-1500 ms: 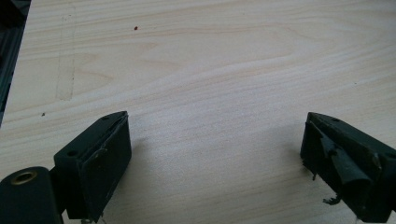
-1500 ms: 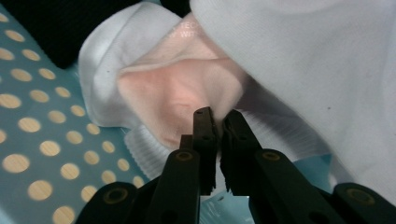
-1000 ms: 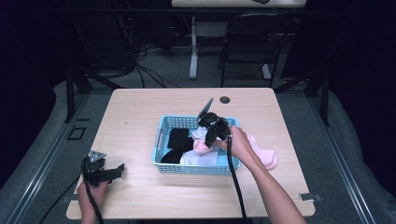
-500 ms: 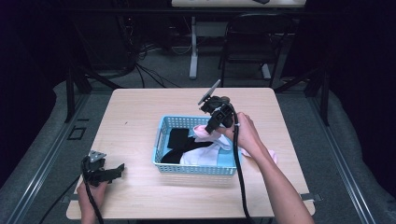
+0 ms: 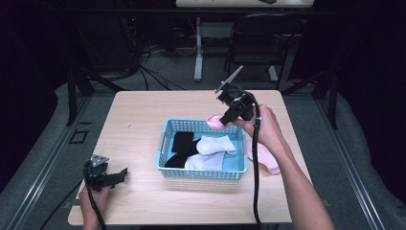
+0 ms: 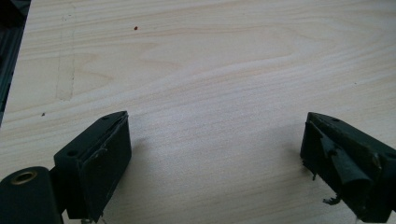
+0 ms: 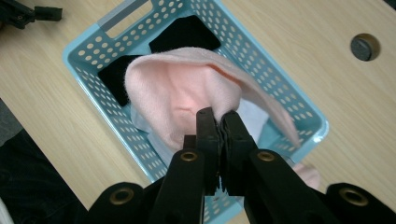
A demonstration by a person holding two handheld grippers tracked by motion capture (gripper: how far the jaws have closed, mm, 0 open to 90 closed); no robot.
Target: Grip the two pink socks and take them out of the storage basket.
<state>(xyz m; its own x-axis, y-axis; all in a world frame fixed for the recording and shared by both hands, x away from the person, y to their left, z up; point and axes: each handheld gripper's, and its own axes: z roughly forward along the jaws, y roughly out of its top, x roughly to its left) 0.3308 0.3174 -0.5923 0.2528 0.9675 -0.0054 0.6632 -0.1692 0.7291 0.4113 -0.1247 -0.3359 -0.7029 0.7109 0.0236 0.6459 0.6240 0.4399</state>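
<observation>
Pink sock [image 7: 187, 93] hangs pinched between the pressed-together jaws of the right gripper [image 7: 218, 122], raised above the far right corner of the light-blue perforated basket [image 5: 165, 143] on the wooden table [image 5: 143, 110]. Black socks [image 5: 182, 143] and white socks [image 5: 215, 143] lie inside the basket. A 2nd pink sock [image 5: 265, 160] lies on the table just right of it. Left gripper [image 5: 123, 173] rests near the table's front left corner, jaws spread wide over bare wood.

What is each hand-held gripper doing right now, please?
Left hand-held gripper: open, holding nothing, low over the table.
Right hand-held gripper: closed on a pink sock above the blue basket.
</observation>
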